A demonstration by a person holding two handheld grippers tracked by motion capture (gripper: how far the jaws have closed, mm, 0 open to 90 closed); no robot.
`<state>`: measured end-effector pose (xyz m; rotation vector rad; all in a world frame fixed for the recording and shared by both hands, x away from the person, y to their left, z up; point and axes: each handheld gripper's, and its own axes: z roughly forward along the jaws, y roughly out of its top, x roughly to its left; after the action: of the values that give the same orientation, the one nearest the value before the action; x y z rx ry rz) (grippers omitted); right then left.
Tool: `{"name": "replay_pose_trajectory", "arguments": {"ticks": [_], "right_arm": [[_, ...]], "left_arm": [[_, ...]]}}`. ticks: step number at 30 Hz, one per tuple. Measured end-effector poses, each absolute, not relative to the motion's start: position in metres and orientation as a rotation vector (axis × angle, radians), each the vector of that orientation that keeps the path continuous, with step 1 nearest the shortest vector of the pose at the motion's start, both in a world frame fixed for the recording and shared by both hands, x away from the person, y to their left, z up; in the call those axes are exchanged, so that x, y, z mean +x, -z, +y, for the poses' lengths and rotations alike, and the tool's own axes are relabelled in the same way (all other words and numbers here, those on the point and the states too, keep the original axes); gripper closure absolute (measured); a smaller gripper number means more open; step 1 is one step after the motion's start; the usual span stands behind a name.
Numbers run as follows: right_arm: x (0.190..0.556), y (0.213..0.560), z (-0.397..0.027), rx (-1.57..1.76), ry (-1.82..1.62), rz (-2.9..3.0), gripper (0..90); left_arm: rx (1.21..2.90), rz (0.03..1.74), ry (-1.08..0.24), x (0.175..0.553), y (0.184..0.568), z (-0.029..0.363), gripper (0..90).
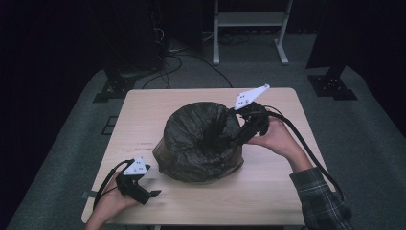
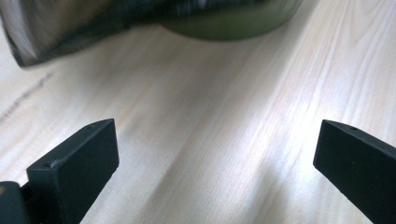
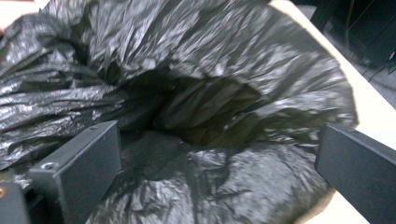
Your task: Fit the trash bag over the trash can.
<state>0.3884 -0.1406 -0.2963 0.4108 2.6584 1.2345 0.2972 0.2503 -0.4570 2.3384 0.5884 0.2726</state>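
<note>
Sitting at the middle of the wooden table: a small round bin, greenish where its base is showing in the left gripper view, draped in a black bin bag. Looking largely done, judging by how things lie: bag spread over the rim and sagging down the sides all round, mouth sinking into the bin as a dark hollow. Bunching loosely at the left foot of the bin, though, with slack film lying out on the tabletop, so not yet snug.

Hovering at the bin's far right edge, just above the folded-over plastic: right gripper, jaws standing wide, nothing pinched between them, crumpled film lying beneath and between the pads in the right gripper view. Touching the bag or not, impossible to tell.

Resting low near the table's front left corner, well apart from the bin: left gripper, jaws likewise spread wide over bare wood, holding nothing, pointing toward the bin's base and the trailing corner of the bag.

Remaining, as a judgement: pressing the liner deeper into the hollow, tugging the overhang even around the rim, and gathering or tucking the loose skirt at the left. Seeming close to finishing rather than just beginning.
</note>
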Motion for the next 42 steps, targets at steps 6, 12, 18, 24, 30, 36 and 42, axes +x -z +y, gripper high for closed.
{"name": "replay_pose_trajectory", "arguments": {"ticks": [6,12,18,24,30,36,42], "right_arm": [[0.386,0.297,-0.12,0.36,-1.123,2.724,0.0],[0.387,0.303,-0.101,0.343,-0.964,2.818,0.0],[0.39,0.311,-0.094,0.349,-0.91,2.894,0.0],[0.392,0.313,-0.094,0.378,-0.822,2.936,0.0],[0.39,0.306,-0.096,0.371,-0.913,2.909,0.0],[0.386,0.282,-0.098,0.366,-1.013,2.845,0.0],[0.385,0.267,-0.079,0.317,-1.079,2.804,0.0]], "left_arm": [[2.368,0.609,-0.246,0.301,0.472,0.252,0.0],[2.38,0.604,-0.235,0.303,0.476,0.252,0.0],[2.357,0.595,-0.242,0.303,0.478,0.252,0.0],[2.319,0.588,-0.252,0.301,0.481,0.255,0.0],[2.301,0.585,-0.253,0.3,0.482,0.256,0.0],[2.289,0.581,-0.253,0.3,0.483,0.257,0.0],[2.29,0.58,-0.253,0.3,0.483,0.257,0.0]]}}
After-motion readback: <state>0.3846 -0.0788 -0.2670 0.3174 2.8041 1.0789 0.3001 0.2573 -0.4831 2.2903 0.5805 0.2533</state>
